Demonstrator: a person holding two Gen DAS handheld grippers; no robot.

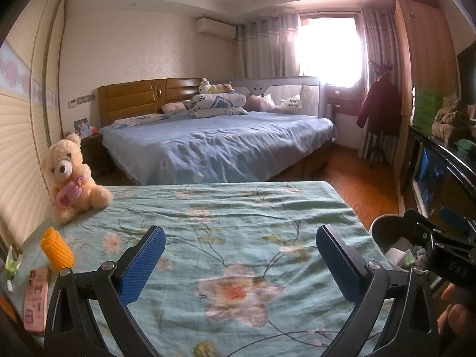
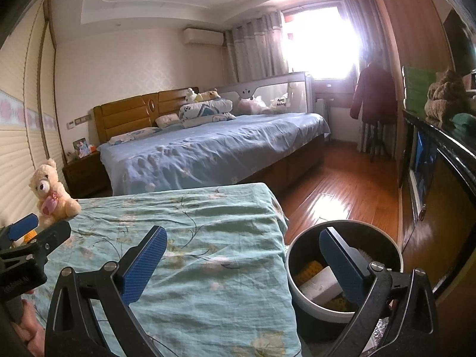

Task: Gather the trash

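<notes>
My left gripper (image 1: 239,263) is open and empty above the flowered teal sheet (image 1: 226,226). To its left lie a yellow foam net roll (image 1: 56,250), a pink flat packet (image 1: 35,297) and a green-white wrapper (image 1: 13,263). My right gripper (image 2: 242,263) is open and empty, at the sheet's right edge (image 2: 208,253), its right finger over a round bin (image 2: 300,290). The bin holds a white block (image 2: 319,285) and yellow pieces (image 2: 309,269). The bin also shows in the left wrist view (image 1: 383,227), beside the right gripper (image 1: 440,238).
A cream teddy bear (image 1: 71,178) sits at the sheet's back left by the wall. A large bed with blue cover (image 1: 220,145) lies beyond. Wooden floor (image 2: 342,190) runs on the right, along a dark cabinet (image 2: 440,184). A red coat (image 1: 377,104) hangs near the window.
</notes>
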